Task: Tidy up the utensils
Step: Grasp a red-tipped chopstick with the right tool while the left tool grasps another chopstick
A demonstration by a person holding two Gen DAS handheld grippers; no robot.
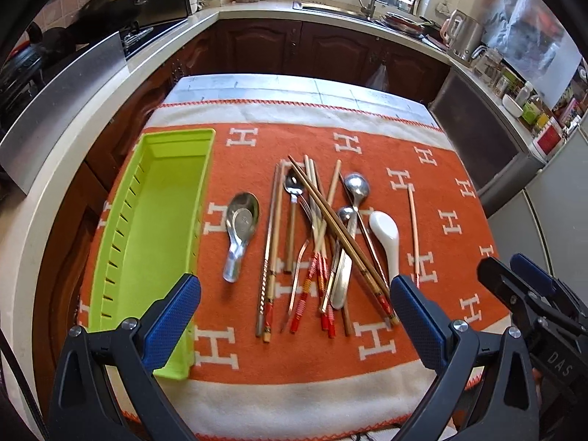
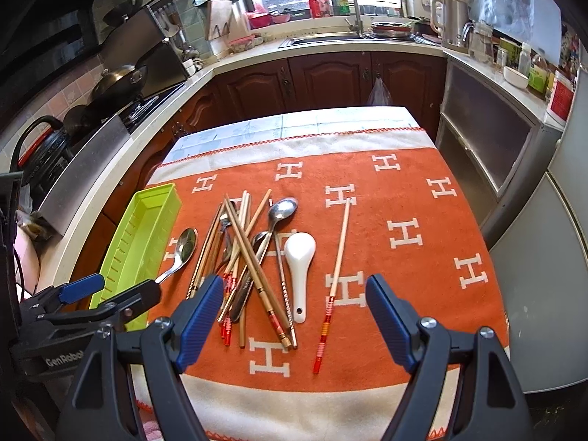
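Note:
A heap of chopsticks (image 1: 323, 228) (image 2: 250, 257) and metal spoons lies mid-cloth. A wide steel spoon (image 1: 240, 226) (image 2: 180, 253) lies left of the heap. A white ceramic spoon (image 1: 387, 242) (image 2: 299, 268) lies to its right. A lone chopstick (image 1: 413, 228) (image 2: 336, 272) lies farther right. An empty lime-green tray (image 1: 161, 220) (image 2: 143, 242) stands at the left. My left gripper (image 1: 294, 312) is open and empty above the near end of the heap. My right gripper (image 2: 294, 312) is open and empty above the white spoon's handle.
The table carries an orange cloth with white H marks (image 1: 459, 220) (image 2: 404, 235). Kitchen counters, a stove with pans (image 1: 110, 3) and a sink (image 2: 330, 36) surround it. The other gripper shows at each view's edge (image 1: 525, 290) (image 2: 95, 294).

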